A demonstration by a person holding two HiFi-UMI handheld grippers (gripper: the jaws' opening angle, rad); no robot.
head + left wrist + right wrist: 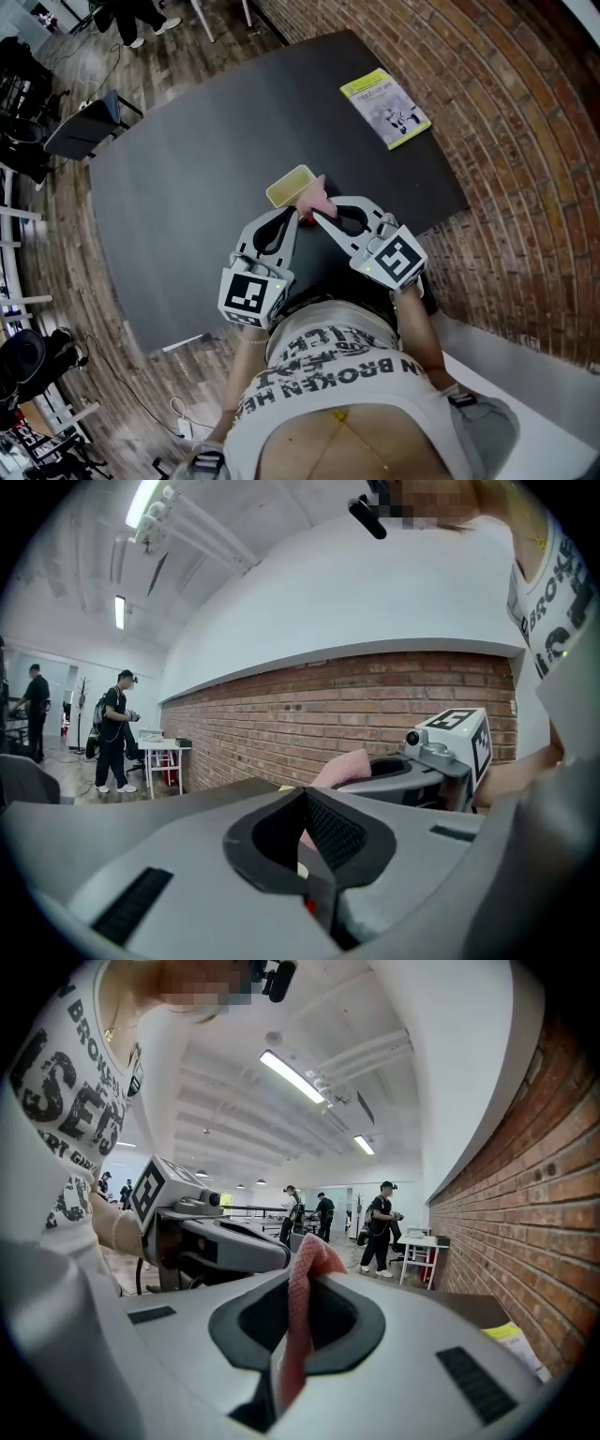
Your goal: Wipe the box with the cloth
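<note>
Nearby, person: a printed shirt [347, 375] fills the bottom of the head view; both arms reach forward so the two tools meet over the middle of the dark bench [187, 187].
Left hand-held gripper [304, 797]: jaws fully together, nothing seen pinched between them. Its tip sits just beside the other tool's tip, probably parked ready to steady the box [290, 186].
Right hand-held gripper [292, 1281]: jaws clamped on the cloth [317, 195], which runs up between them and pokes out past the tips, leaving a loose end free for wiping.
Cloth: pink and bunched at frame centre, by the box's near right corner. Whether it touches the box cannot be told.
Box: just above frame centre on the bench, beyond both tips. It is small, flat and pale yellow, with rounded corners and a lighter rim.
Booklet [385, 109]: upper right, well apart, near the bench edge.
</note>
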